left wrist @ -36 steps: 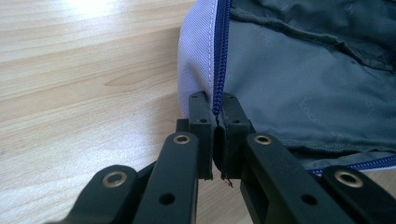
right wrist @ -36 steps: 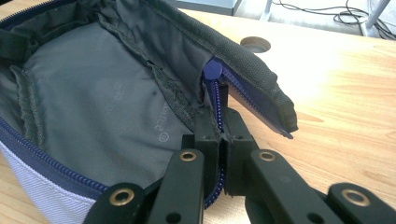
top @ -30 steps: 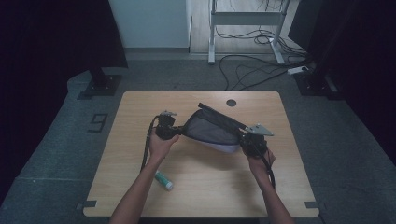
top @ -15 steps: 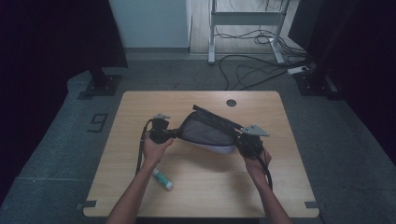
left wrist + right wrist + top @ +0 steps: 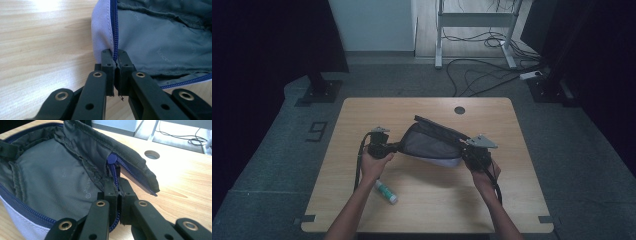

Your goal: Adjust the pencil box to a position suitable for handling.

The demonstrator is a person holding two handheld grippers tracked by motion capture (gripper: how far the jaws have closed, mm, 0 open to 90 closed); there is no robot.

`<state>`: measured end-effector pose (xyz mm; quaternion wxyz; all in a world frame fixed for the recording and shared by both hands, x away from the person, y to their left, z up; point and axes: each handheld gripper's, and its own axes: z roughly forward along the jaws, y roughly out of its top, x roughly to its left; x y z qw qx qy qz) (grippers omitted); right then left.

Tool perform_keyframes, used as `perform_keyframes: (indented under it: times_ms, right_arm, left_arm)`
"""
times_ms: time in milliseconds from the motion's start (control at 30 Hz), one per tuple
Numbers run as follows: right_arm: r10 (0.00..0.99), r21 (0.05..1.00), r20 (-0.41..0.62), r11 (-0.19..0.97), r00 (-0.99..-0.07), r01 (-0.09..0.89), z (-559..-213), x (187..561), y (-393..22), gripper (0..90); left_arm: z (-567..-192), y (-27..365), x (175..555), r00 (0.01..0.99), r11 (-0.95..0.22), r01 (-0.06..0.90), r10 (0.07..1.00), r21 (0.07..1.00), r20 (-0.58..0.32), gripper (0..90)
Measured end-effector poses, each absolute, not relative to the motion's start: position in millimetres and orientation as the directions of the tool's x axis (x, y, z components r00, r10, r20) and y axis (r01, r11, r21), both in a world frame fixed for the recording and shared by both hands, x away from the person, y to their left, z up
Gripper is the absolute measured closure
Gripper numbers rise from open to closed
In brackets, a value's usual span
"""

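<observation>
A grey zippered pouch with a blue zipper lies open near the middle of the wooden table, stretched between both grippers. The left gripper is clamped tight on the zipper edge at the pouch's left end; the right gripper is clamped on the zipper edge at its right end, just below the round blue zipper pull. Faint printing shows on the grey lining, too blurred to read. A white-and-green tube lies on the table near the person's left hand; its label is illegible. The floor left of the table bears a "9" mark.
</observation>
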<state>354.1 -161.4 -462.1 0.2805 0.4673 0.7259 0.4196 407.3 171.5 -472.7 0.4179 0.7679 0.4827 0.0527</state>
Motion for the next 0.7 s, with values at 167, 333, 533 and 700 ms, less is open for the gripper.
perform_keyframes:
  times_ms: [167,333,533,700]
  right_arm:
    - [0.908,0.872,-0.008,0.211,-0.419,0.441,-463,352,-158,85.8]
    - [0.901,0.870,-0.003,0.215,-0.433,0.443,-465,350,-156,85.8]
    - [0.895,0.861,0.008,0.221,-0.446,0.459,-472,347,-156,85.8]
    - [0.890,0.848,0.012,0.233,-0.456,0.477,-483,344,-156,85.6]
  left_arm:
    - [-472,177,397,0.532,-0.192,0.693,0.787,0.695,-0.313,86.3]
    - [-473,181,387,0.538,-0.196,0.689,0.783,0.698,-0.312,86.3]
    - [-479,184,375,0.549,-0.202,0.687,0.774,0.698,-0.316,86.3]
    - [-488,184,365,0.553,-0.215,0.696,0.769,0.685,-0.320,86.2]
